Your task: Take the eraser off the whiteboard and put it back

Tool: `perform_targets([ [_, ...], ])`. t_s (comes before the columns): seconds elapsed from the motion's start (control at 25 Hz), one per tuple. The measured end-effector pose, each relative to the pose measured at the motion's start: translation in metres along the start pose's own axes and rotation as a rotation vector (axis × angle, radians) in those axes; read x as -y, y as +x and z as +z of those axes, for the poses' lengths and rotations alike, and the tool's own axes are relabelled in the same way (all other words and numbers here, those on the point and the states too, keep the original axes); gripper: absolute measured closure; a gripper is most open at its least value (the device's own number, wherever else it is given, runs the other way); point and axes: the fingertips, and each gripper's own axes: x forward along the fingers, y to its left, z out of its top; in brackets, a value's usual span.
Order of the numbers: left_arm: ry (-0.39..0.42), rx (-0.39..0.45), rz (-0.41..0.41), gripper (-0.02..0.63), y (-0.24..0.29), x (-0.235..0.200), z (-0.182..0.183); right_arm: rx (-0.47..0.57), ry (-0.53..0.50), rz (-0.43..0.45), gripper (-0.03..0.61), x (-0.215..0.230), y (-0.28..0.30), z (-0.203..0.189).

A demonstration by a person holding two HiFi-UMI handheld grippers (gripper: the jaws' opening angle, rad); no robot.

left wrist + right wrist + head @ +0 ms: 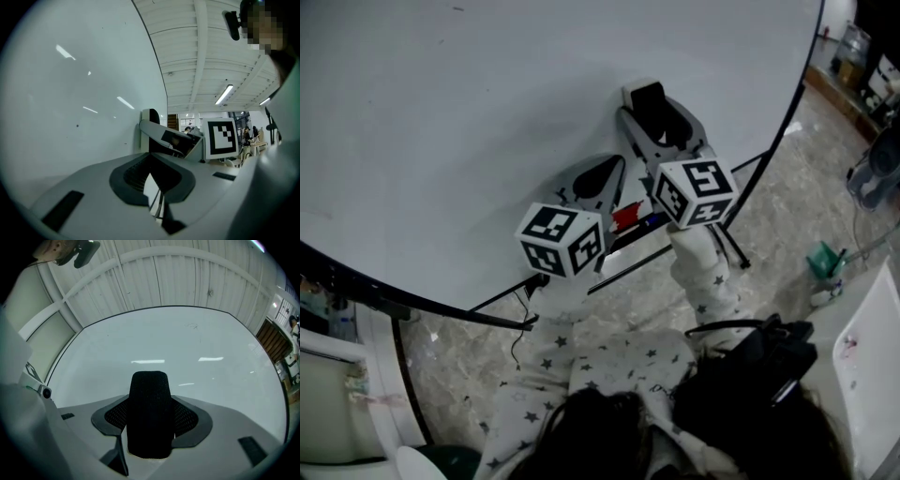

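- A large whiteboard [487, 112] fills the upper left of the head view, and a pale marbled floor [787, 216] shows at the right and below.
- The right gripper [661, 127] is clamped on a black eraser [652, 101]. In the right gripper view the eraser [149, 394] sits squarely between the two pads.
- The eraser's far end reaches past the fingertips towards the board. No view shows whether it touches the board.
- The left gripper [600, 178] is just to the lower left of the right one. Its jaws meet at the tips with nothing between them [151, 164].
- The board's dark frame [787, 122] curves down the right side, close beside the right gripper. The board is bare to the left and above.
- The eraser's long axis runs along the jaws. It stands upright in the right gripper view and points towards the top of the frame in the head view.
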Motion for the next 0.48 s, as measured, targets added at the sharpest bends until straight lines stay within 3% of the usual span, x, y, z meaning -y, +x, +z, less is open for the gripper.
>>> perform_targets([
  [0.48, -0.013, -0.005, 0.010, 0.612, -0.0011, -0.0043, -0.0030, 0.037, -0.071, -0.017, 0.319, -0.0038, -0.0007, 0.0000],
])
